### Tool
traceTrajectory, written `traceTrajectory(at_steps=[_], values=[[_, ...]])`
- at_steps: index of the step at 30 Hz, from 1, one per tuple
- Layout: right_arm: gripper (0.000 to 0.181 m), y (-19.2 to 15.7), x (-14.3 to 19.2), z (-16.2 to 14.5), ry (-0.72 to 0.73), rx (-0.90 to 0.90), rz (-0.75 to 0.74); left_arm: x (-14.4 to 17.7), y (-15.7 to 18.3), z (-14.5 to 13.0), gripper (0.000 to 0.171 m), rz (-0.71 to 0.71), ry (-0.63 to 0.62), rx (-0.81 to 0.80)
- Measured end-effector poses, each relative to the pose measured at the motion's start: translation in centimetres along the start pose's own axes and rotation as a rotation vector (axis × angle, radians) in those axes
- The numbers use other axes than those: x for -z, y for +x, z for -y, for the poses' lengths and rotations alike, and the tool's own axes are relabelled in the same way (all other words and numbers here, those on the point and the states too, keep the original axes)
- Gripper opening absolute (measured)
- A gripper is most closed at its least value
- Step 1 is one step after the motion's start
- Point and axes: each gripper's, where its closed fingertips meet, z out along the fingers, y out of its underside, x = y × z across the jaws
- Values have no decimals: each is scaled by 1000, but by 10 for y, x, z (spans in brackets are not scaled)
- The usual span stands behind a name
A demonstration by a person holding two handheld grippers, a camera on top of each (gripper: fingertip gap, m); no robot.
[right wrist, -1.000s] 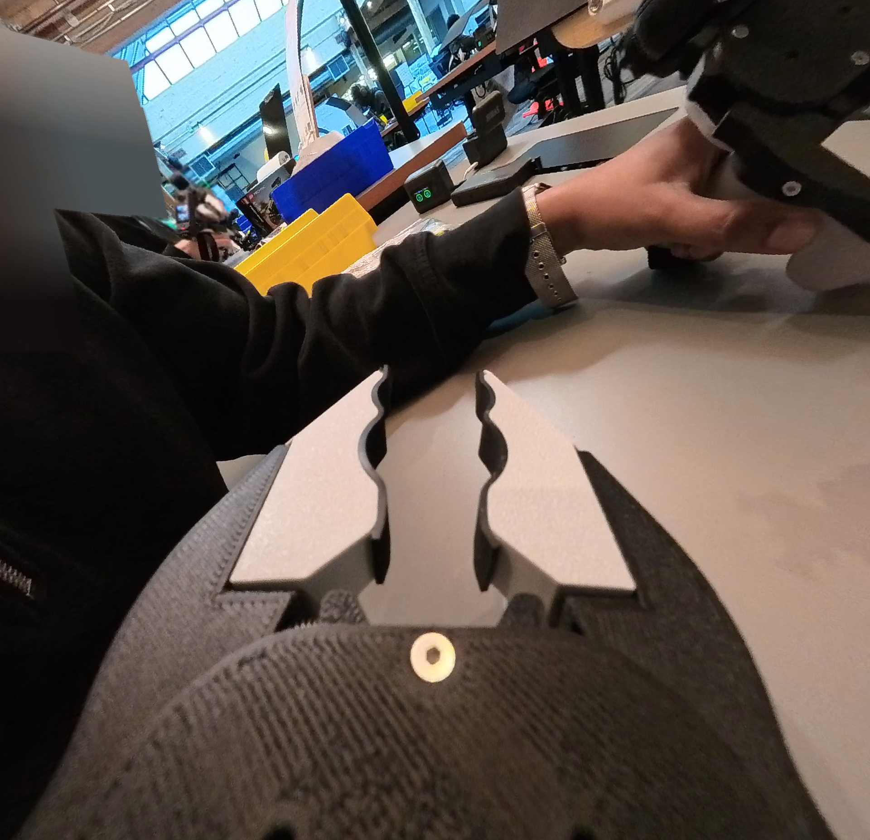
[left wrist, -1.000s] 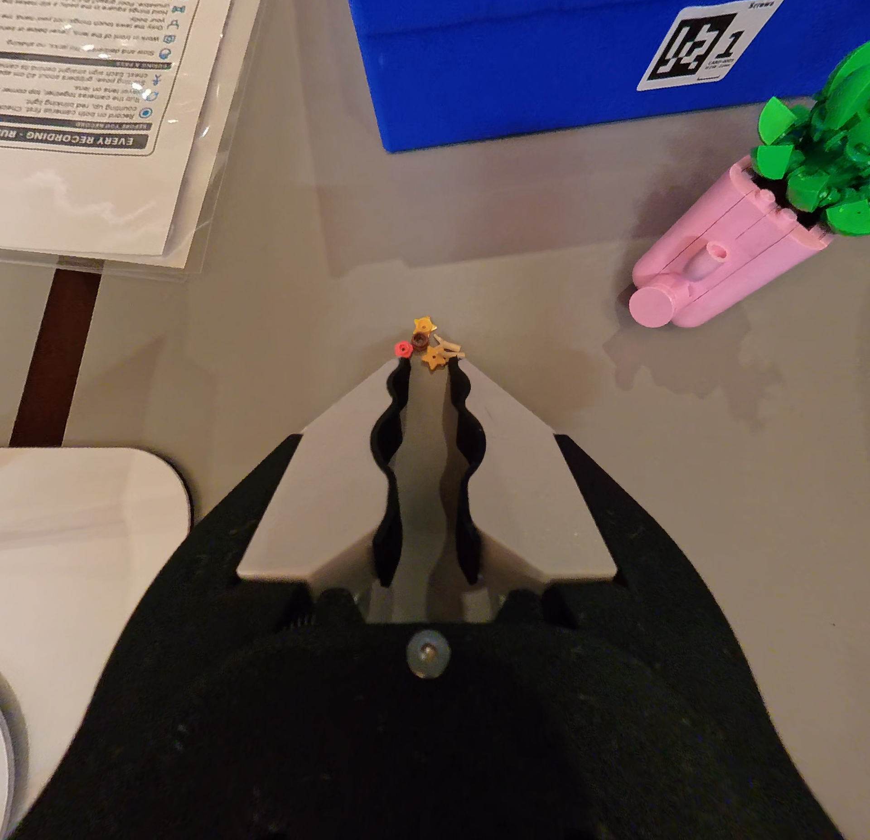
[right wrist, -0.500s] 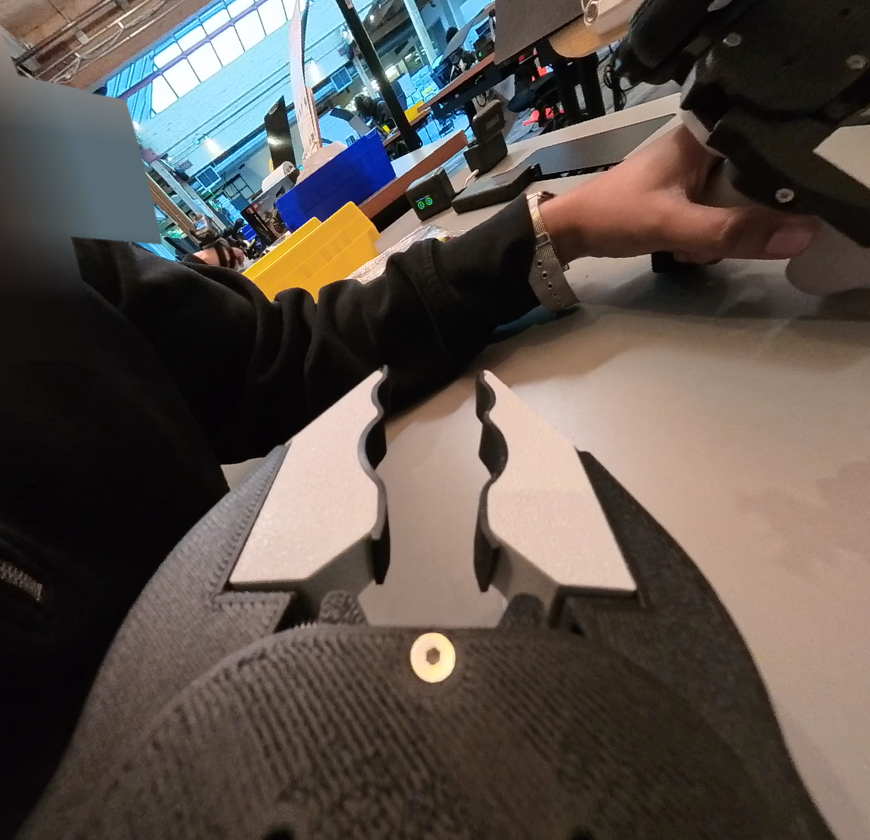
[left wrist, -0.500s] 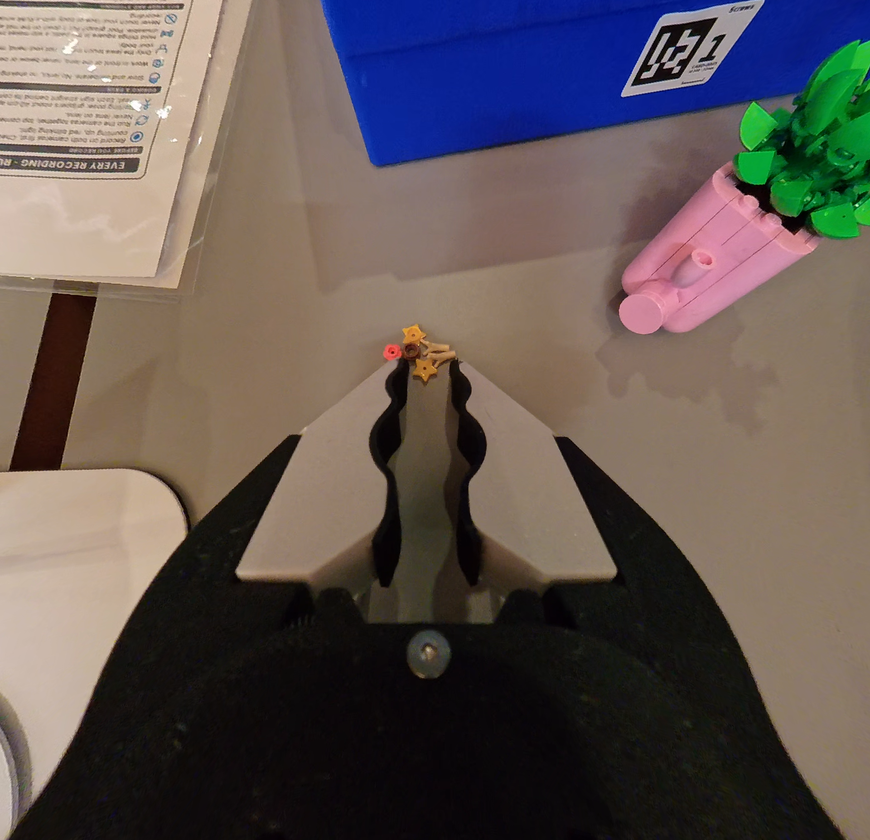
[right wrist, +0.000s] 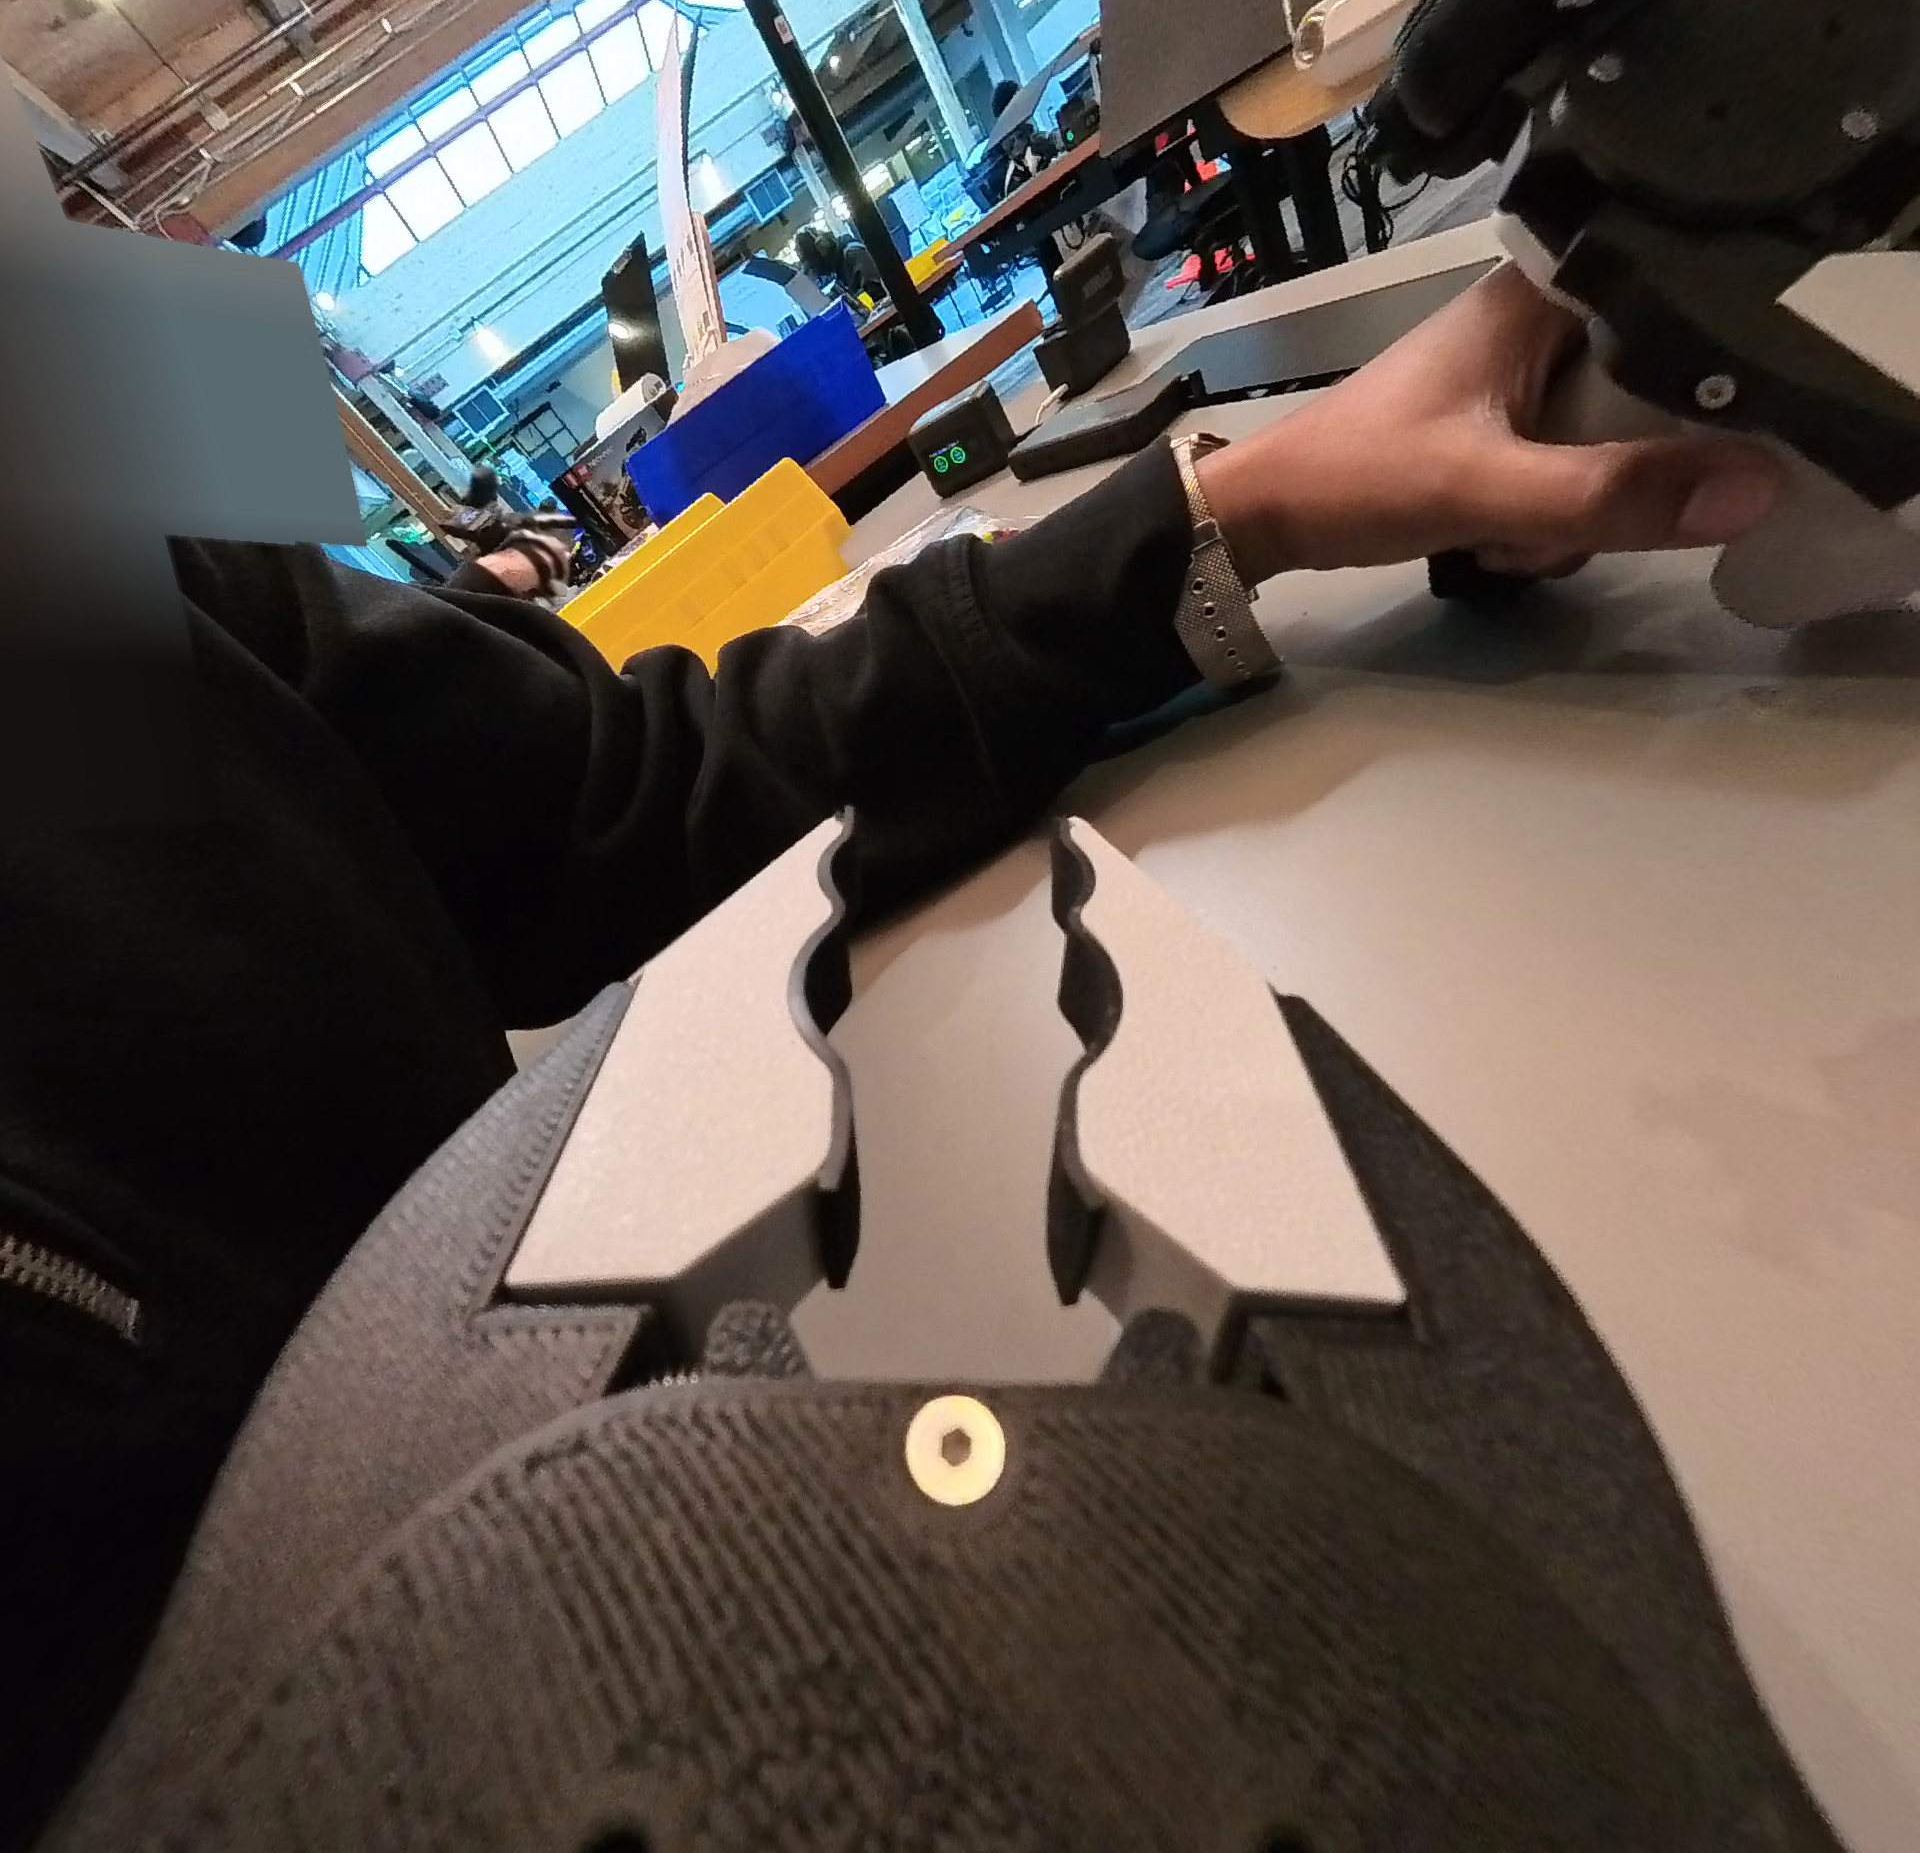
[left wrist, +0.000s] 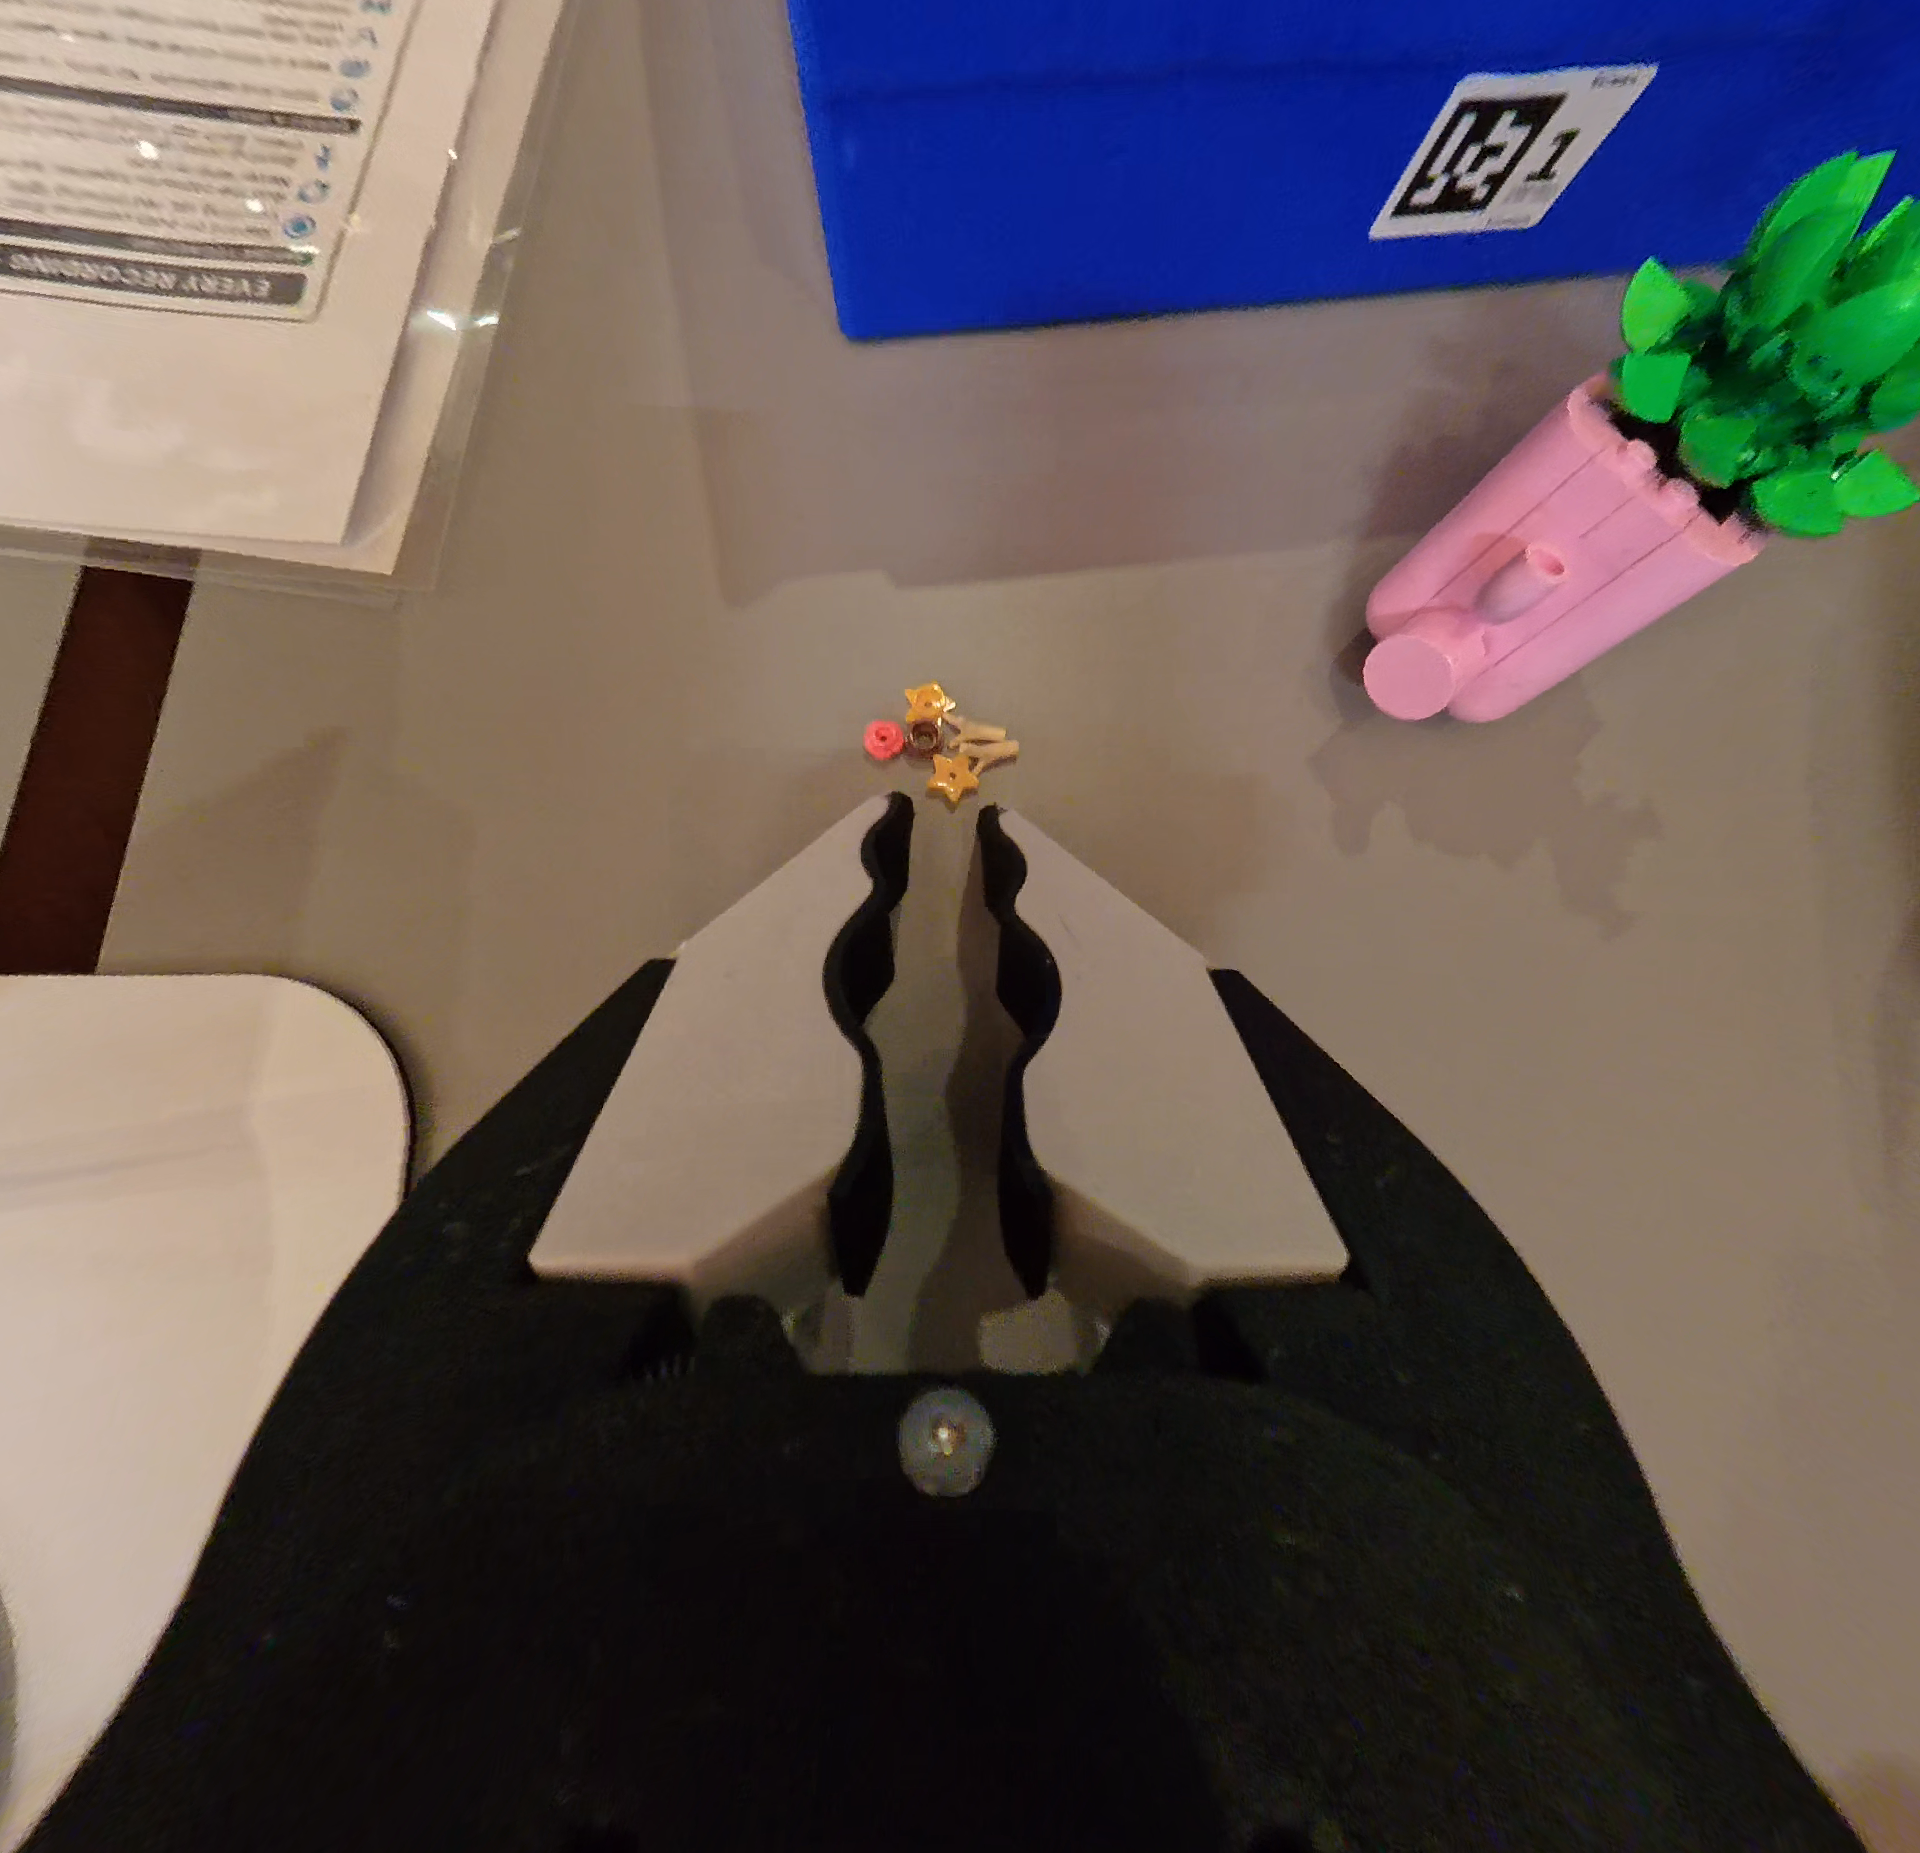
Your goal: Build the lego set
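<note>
In the left wrist view, several tiny lego pieces lie in a cluster on the grey table: two gold stars (left wrist: 954,775), a pink round stud (left wrist: 883,738), a brown stud (left wrist: 923,736) and tan bits (left wrist: 987,745). My left gripper (left wrist: 943,814) is just short of them, its jaws a narrow gap apart and empty. A pink lego pot with green leaves (left wrist: 1558,598) lies on its side to the right. My right gripper (right wrist: 951,842) is open and empty above the table, pointing at a person's black sleeve (right wrist: 831,702). The left gripper (right wrist: 1714,245) shows at that view's top right.
A blue bin (left wrist: 1195,141) stands behind the pieces. Sleeved paper sheets (left wrist: 208,245) lie at the far left and a white tray (left wrist: 156,1180) at the near left. In the right wrist view, yellow bins (right wrist: 727,567) and black devices (right wrist: 961,442) sit behind the arm. The grippers' ends are close to 20 cm from one another.
The left gripper has drawn back slightly, so the near gold star now lies just beyond its tips, and its jaws have narrowed a little. The right gripper has stayed almost still.
</note>
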Motion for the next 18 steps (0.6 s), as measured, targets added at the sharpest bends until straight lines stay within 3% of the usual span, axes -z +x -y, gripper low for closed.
traceTrajectory(at_steps=[6, 18], values=[[35, -1, -1, 0, 0, -8, 6, -3, 2, -1, 2, 6, -18, -27], [35, 0, -1, -1, -2, -14, 6, -4, 2, 4, 2, 18, 1, -42]])
